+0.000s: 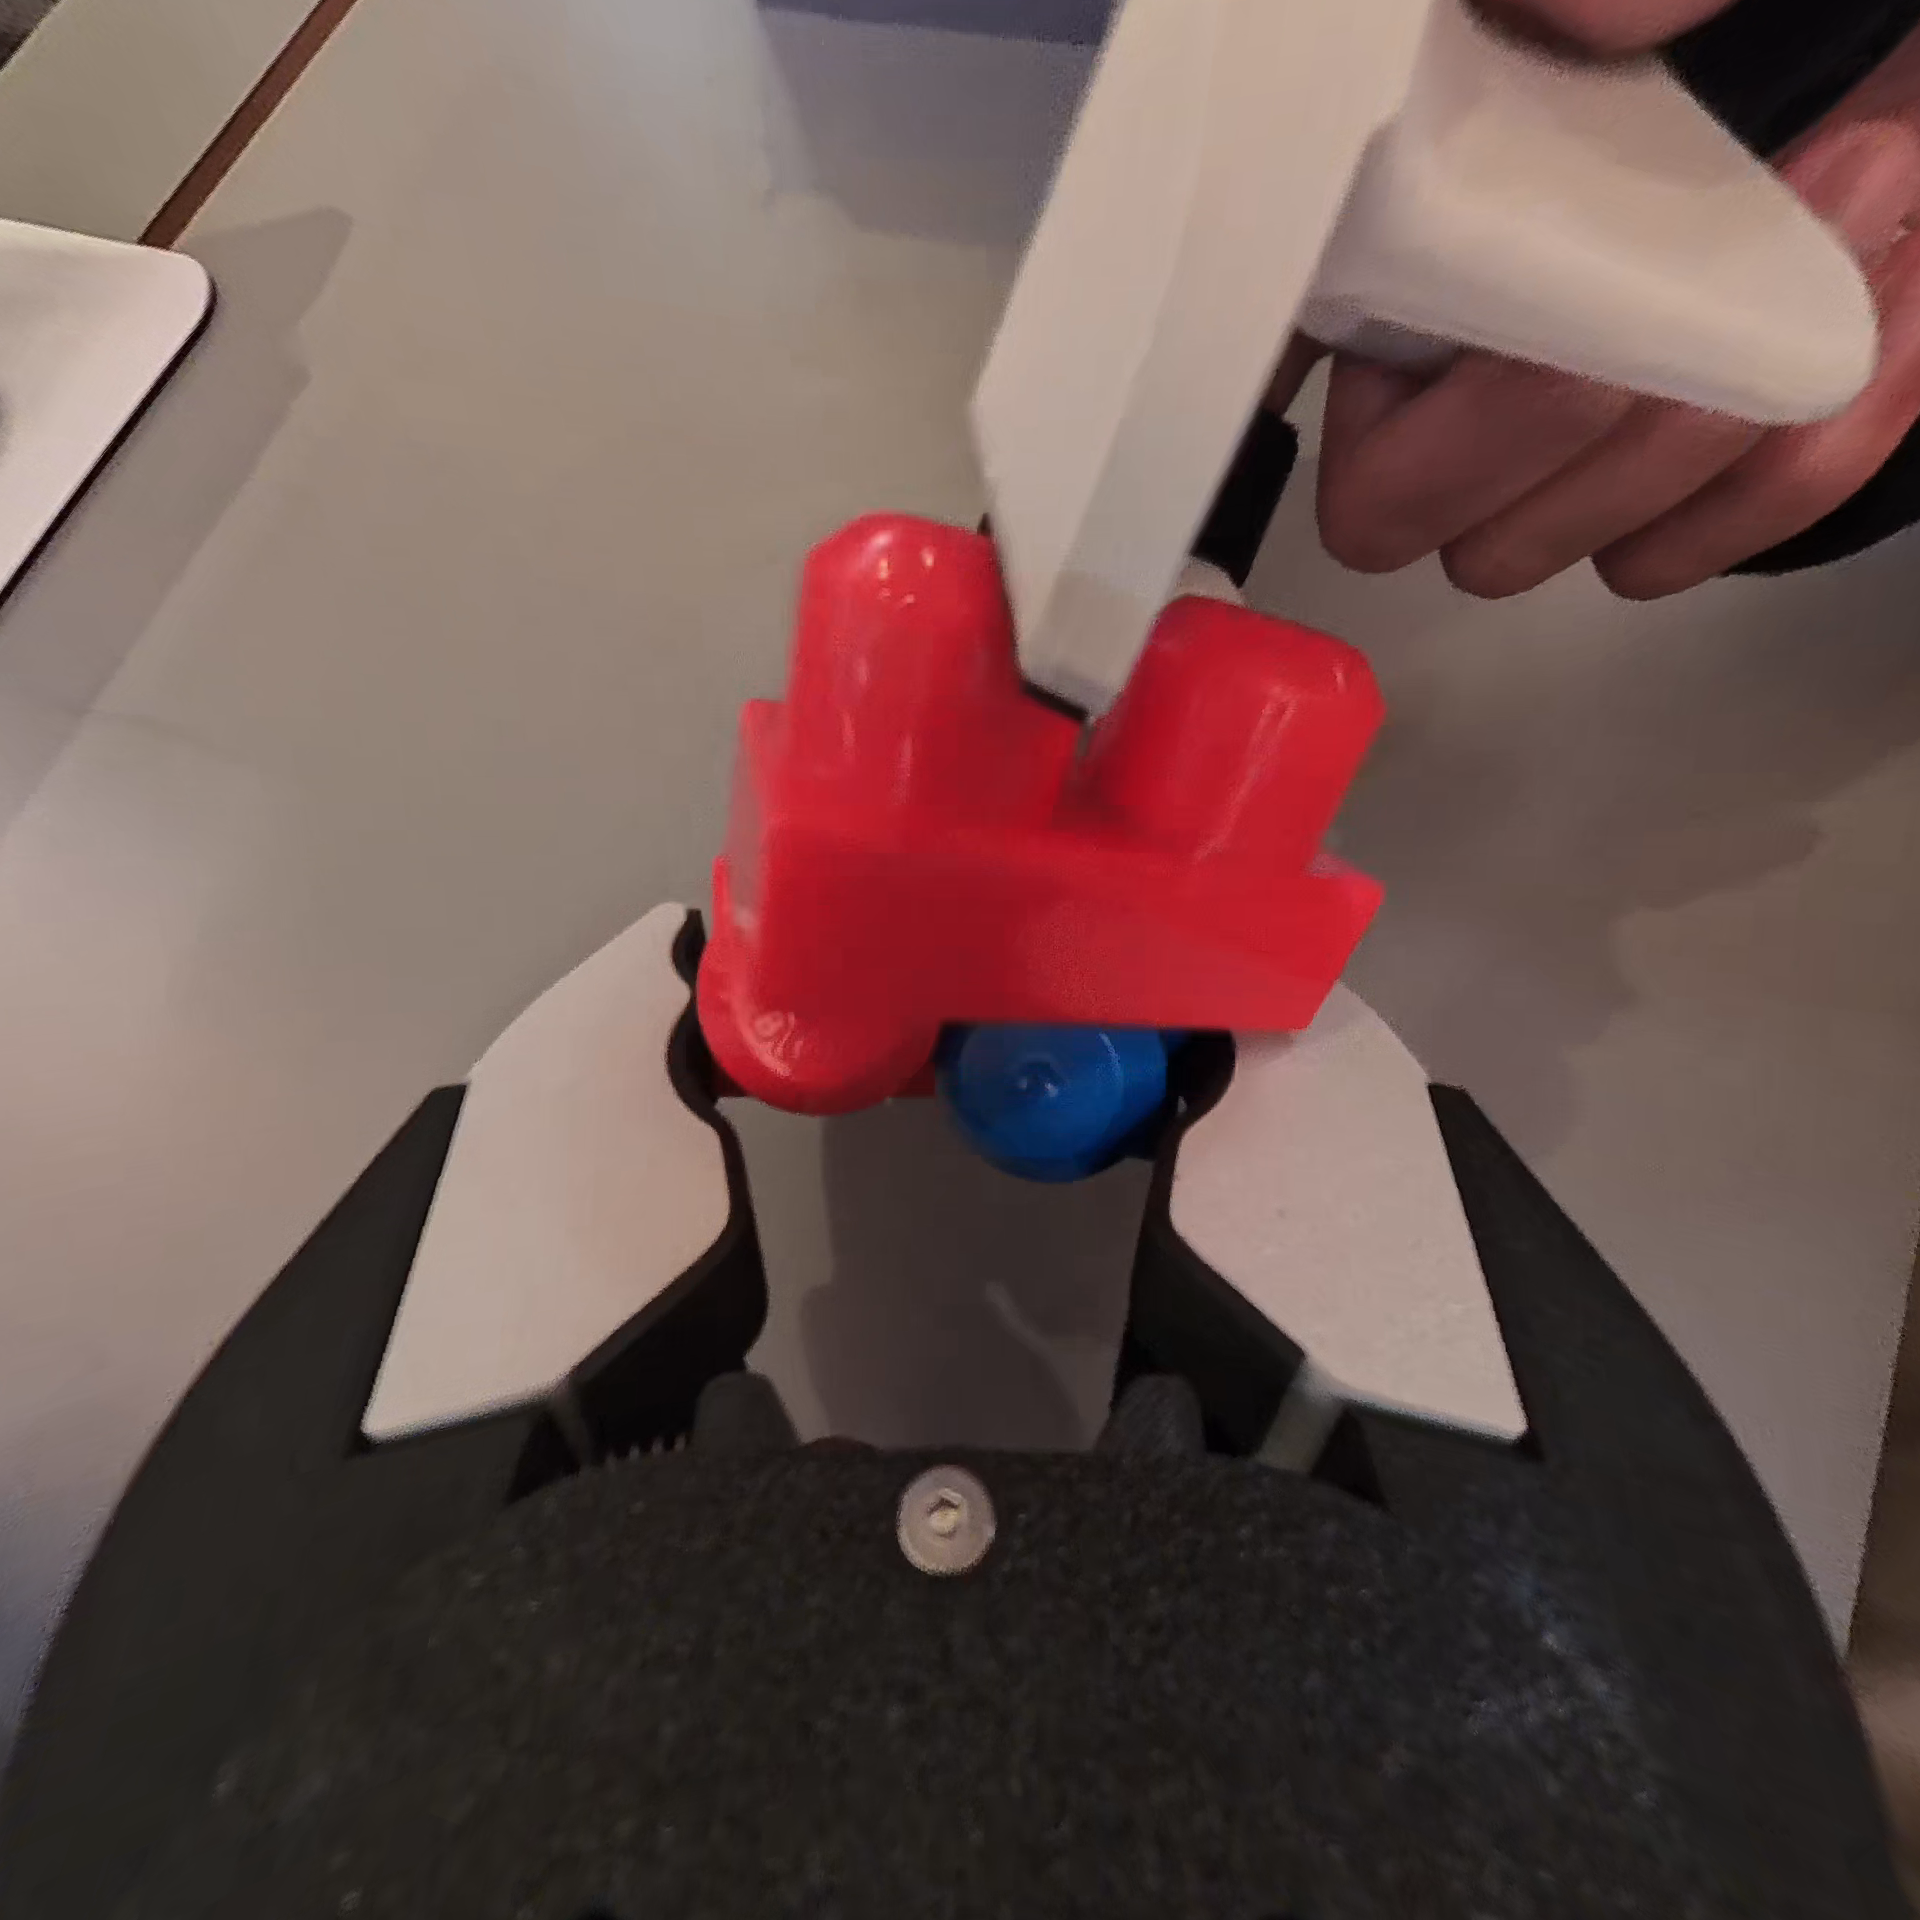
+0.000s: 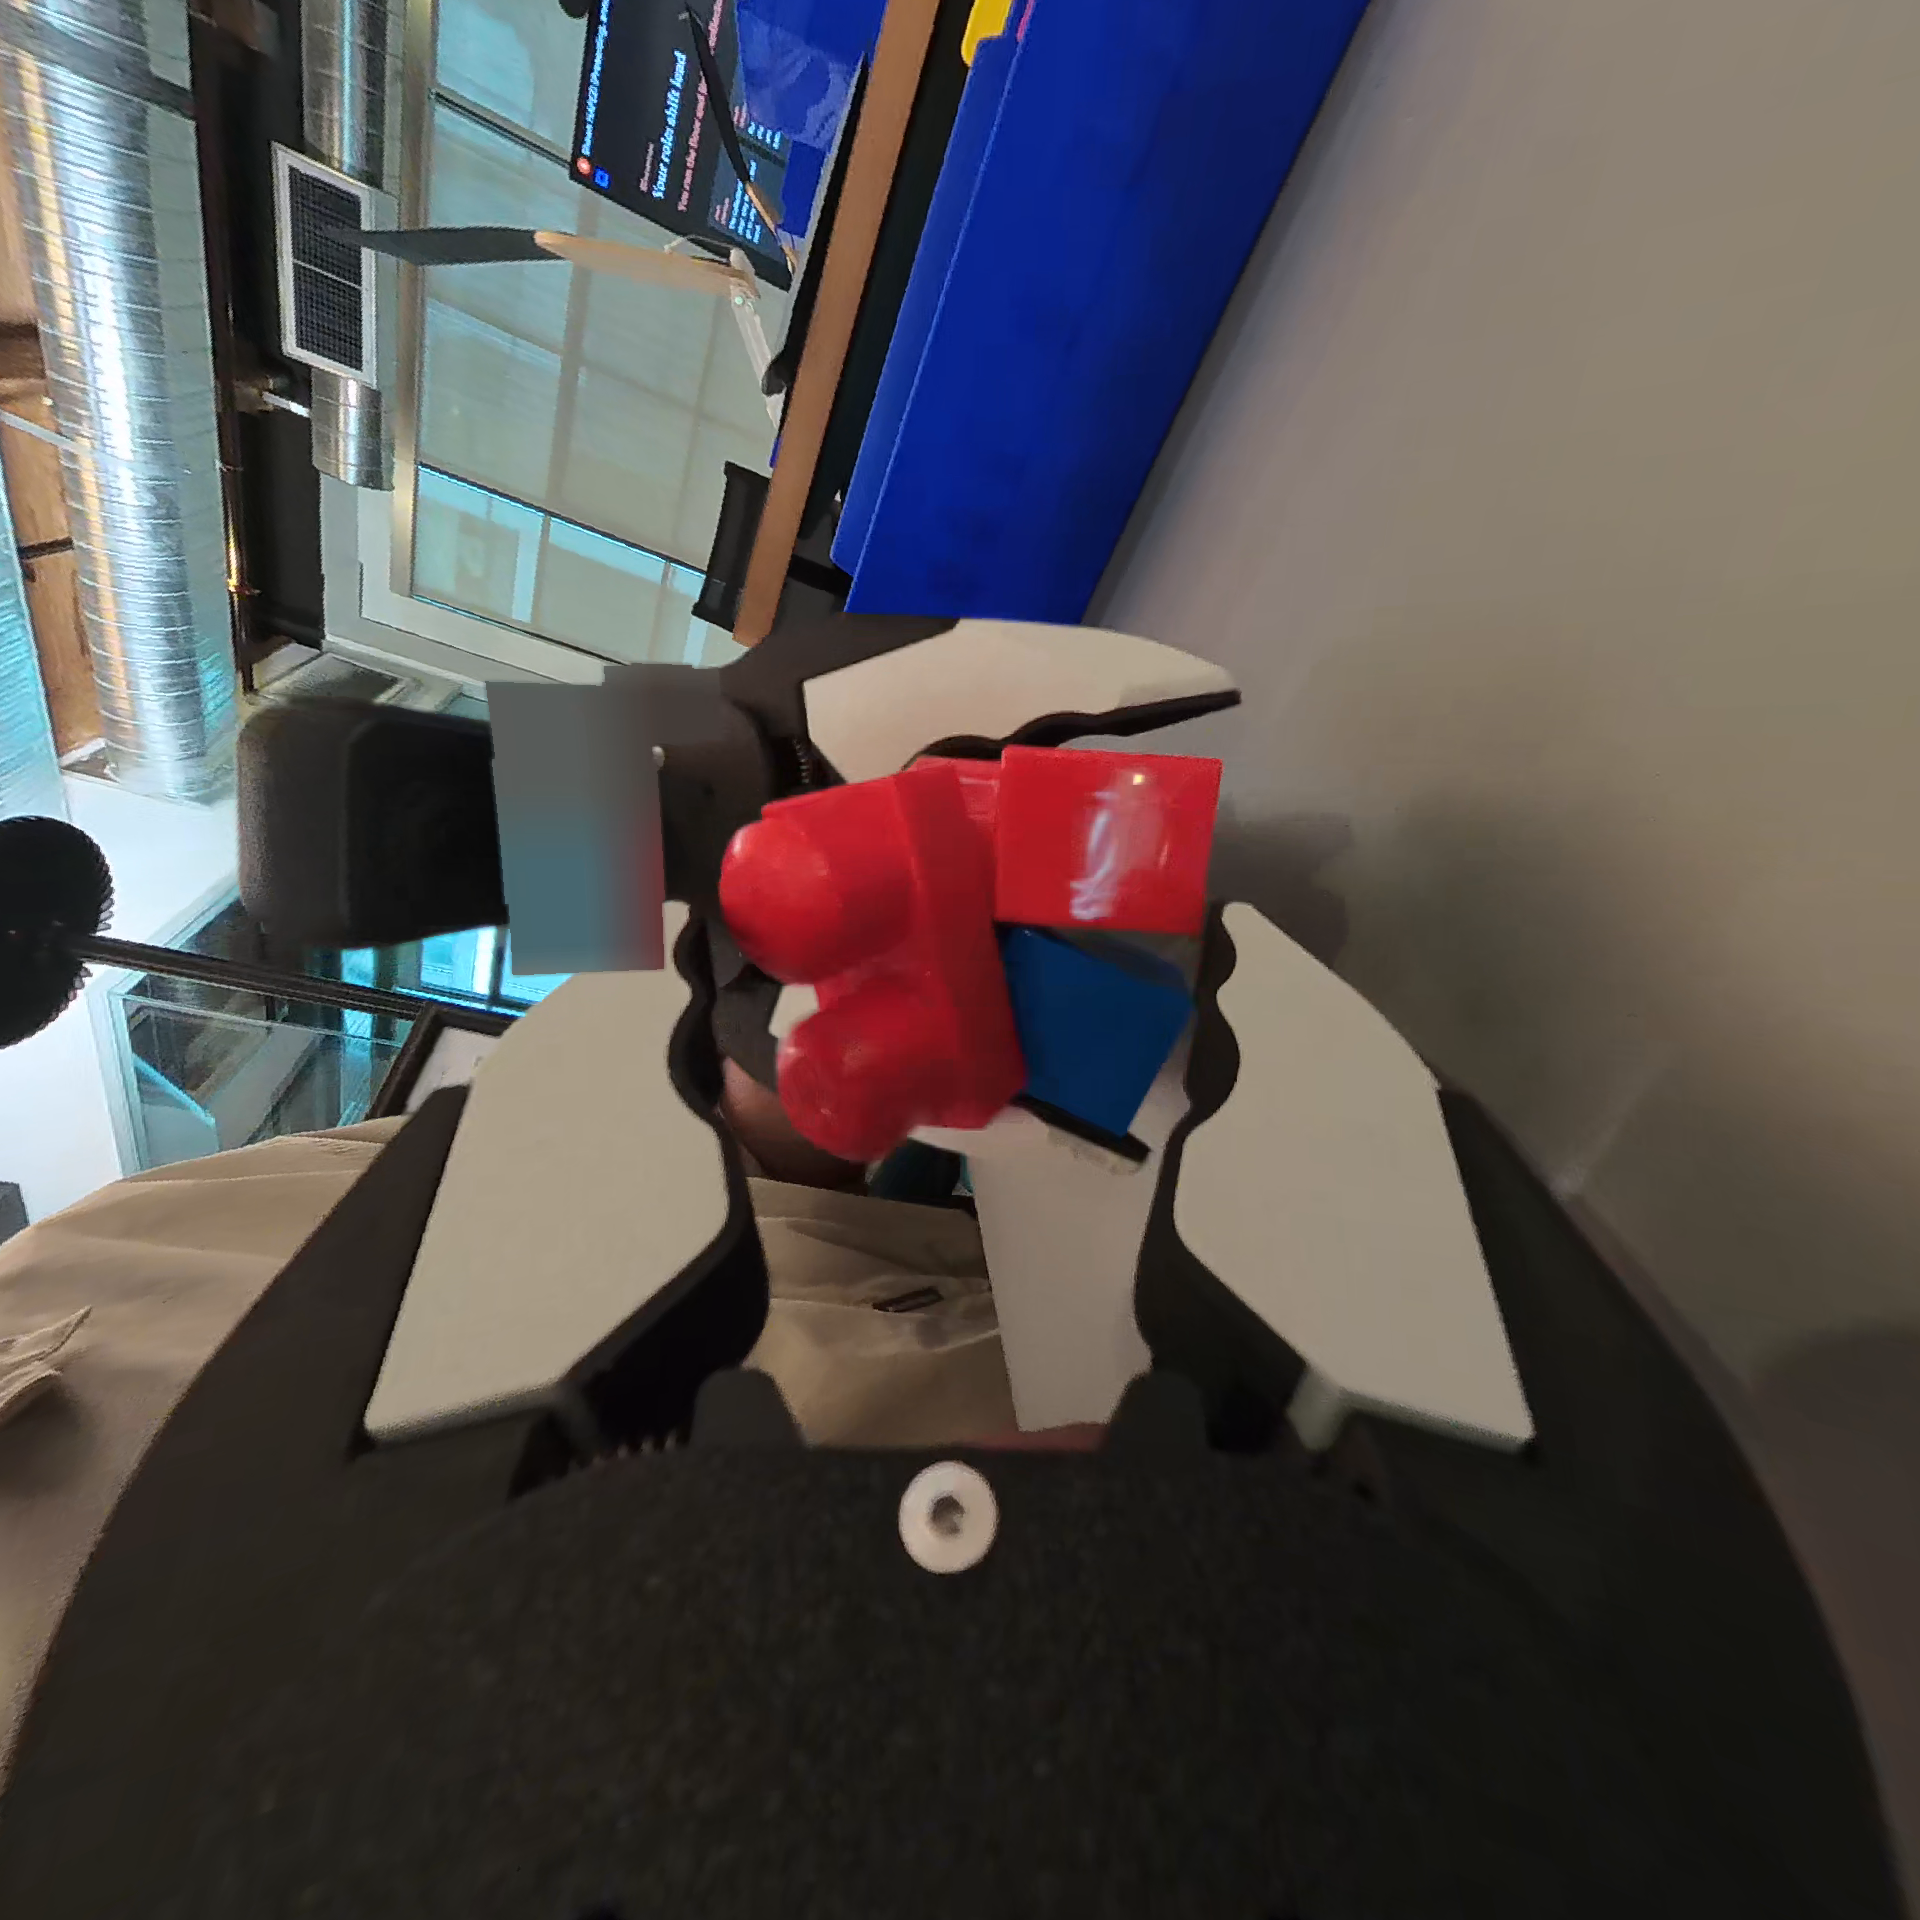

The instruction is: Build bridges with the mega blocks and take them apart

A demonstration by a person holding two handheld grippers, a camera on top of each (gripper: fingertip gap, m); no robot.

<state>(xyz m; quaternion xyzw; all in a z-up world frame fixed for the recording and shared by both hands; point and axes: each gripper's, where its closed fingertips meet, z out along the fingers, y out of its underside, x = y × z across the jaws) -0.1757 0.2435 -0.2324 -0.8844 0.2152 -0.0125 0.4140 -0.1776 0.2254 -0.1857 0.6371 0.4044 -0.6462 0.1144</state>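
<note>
A red two-stud block (image 1: 1039, 914) sits across a blue block (image 1: 1049, 1101) and a second red block (image 1: 790, 1049), all held above the grey table (image 1: 468, 571). My left gripper (image 1: 956, 1029) is shut on the two lower blocks, side by side between its pads. A white finger (image 1: 1101, 416) of my right gripper comes down from the top right between the top block's two studs. In the right wrist view my right gripper (image 2: 951, 987) closes around the top red block (image 2: 914, 935), with the blue block (image 2: 1091, 1018) and the other red block (image 2: 1107, 831) behind it. The left gripper's fingers (image 2: 997, 675) show beyond.
A person's hand (image 1: 1507, 468) holds the right gripper's handle. A white board (image 1: 73, 364) lies at the table's left edge. A large blue bin (image 2: 1039, 312) stands at the back of the table. A monitor (image 2: 665, 135) and windows show far behind.
</note>
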